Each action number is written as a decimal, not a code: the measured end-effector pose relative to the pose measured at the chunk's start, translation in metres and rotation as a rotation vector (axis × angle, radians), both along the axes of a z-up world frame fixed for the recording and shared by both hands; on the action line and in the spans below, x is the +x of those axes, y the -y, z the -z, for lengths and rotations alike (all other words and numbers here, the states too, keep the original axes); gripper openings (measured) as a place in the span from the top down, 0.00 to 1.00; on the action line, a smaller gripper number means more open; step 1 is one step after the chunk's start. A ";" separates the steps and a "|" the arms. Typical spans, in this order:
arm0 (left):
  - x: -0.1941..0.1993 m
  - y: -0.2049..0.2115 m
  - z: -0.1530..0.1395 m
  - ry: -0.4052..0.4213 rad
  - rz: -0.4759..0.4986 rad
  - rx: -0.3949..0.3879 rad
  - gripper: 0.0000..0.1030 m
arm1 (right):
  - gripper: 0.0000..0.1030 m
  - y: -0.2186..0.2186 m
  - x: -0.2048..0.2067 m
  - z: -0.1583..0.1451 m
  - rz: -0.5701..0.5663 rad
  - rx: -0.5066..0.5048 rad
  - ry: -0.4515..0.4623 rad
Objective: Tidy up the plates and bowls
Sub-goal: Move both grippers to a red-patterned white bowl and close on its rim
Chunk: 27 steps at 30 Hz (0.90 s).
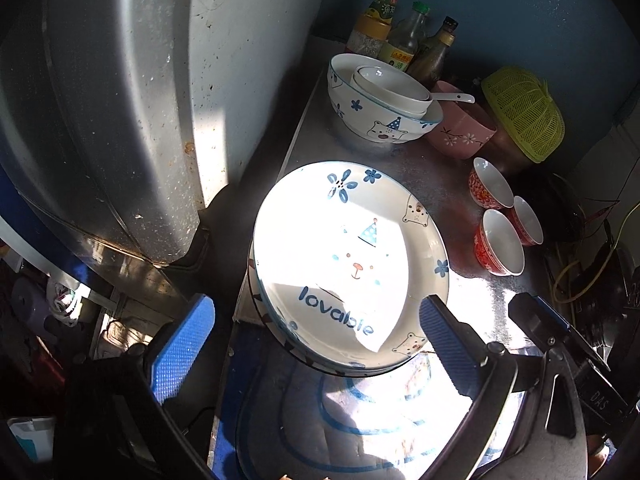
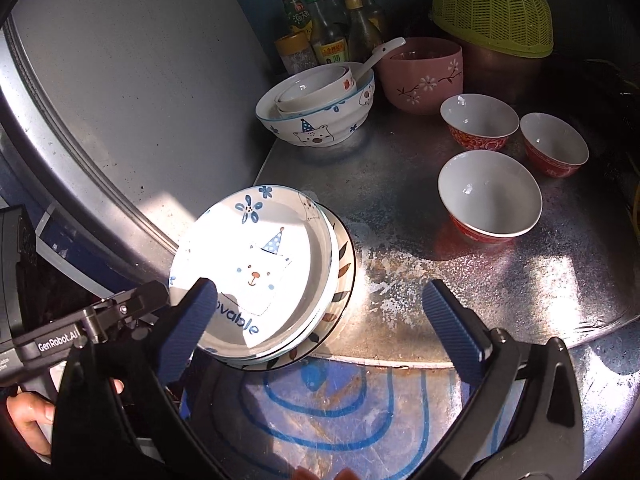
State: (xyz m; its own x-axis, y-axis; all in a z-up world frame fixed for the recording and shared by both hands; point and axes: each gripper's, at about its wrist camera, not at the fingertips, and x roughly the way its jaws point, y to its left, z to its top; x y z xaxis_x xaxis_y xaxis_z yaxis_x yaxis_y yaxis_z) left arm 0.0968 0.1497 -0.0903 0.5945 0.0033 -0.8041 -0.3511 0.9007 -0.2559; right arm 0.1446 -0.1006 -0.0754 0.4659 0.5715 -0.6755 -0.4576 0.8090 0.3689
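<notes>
Both my left gripper [image 1: 316, 344] and right gripper [image 2: 320, 328] gape wide and empty by the plate stack [image 2: 256, 276] overhanging the desk [image 2: 440, 260] front edge; nudge it inward first.

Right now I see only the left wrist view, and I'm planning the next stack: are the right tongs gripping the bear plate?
Observer: No. The right tongs are open and clamp nothing; the bear plate lies on top of its stack.
Operator: What is under that plate?
Observer: The rim of a leaf-patterned plate shows beneath it on the right side.
</notes>
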 end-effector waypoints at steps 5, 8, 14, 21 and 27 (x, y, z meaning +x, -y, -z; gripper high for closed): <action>0.000 0.017 -0.009 0.013 0.052 0.022 0.00 | 0.00 0.016 -0.012 -0.011 0.042 0.002 0.011; 0.006 0.033 -0.014 0.018 0.107 0.021 0.00 | 0.00 0.031 -0.016 -0.017 0.098 -0.002 0.013; 0.024 0.070 -0.026 0.043 0.213 0.020 0.00 | 0.00 0.073 -0.015 -0.028 0.206 -0.001 0.027; 0.062 0.116 -0.028 0.041 0.279 0.031 0.00 | 0.00 0.124 0.012 -0.026 0.294 0.021 -0.005; 0.111 0.149 -0.016 0.017 0.273 0.019 0.00 | 0.01 0.146 0.060 -0.009 0.265 0.047 -0.070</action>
State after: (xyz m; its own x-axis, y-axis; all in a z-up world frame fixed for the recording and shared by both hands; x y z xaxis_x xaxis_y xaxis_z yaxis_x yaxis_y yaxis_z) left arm 0.2077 0.0006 -0.0741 0.5887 -0.1443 -0.7954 -0.0900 0.9661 -0.2420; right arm 0.2045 -0.2461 -0.0668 0.5563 0.4680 -0.6866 -0.2048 0.8780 0.4325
